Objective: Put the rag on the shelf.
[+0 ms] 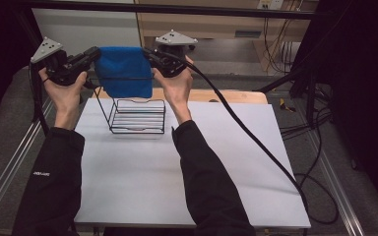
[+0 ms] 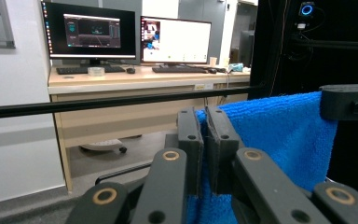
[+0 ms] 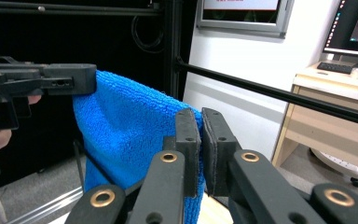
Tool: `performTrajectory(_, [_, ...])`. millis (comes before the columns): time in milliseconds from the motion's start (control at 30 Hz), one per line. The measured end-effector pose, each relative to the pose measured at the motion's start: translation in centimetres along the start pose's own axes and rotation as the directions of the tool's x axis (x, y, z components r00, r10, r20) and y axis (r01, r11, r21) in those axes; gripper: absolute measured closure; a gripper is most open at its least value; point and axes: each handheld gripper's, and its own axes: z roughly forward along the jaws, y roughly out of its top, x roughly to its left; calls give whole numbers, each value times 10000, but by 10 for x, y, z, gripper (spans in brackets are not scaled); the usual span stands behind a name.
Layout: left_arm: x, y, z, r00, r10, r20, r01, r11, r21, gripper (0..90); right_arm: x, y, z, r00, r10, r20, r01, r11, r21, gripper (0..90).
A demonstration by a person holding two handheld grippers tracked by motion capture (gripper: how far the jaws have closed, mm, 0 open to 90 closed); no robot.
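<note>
Blue terry cloth [image 1: 124, 71], nubby and soft, stretched flat in mid-air above a black wire rack [image 1: 138, 115] on the pale surface [image 1: 177, 172]. Pinched at its left top corner by the left gripper [image 1: 94, 55], fingers [image 2: 189, 140] clamped tight on the fabric; likewise at the right corner by the right gripper [image 1: 150, 55], fingers [image 3: 187, 140] closed on the hem.
</note>
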Motion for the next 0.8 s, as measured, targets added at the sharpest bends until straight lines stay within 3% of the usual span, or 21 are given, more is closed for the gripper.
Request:
performTrajectory(500, [-2, -9, -15, 9998, 141, 129, -144, 9997, 183, 853, 10, -3, -8, 9984, -405, -394, 419, 9985, 360, 860])
performTrajectory(800, [-3, -14, -22, 9998, 88, 184, -99, 9982, 595, 846, 16, -5, -12, 9969, -411, -670, 464, 9957, 797, 859])
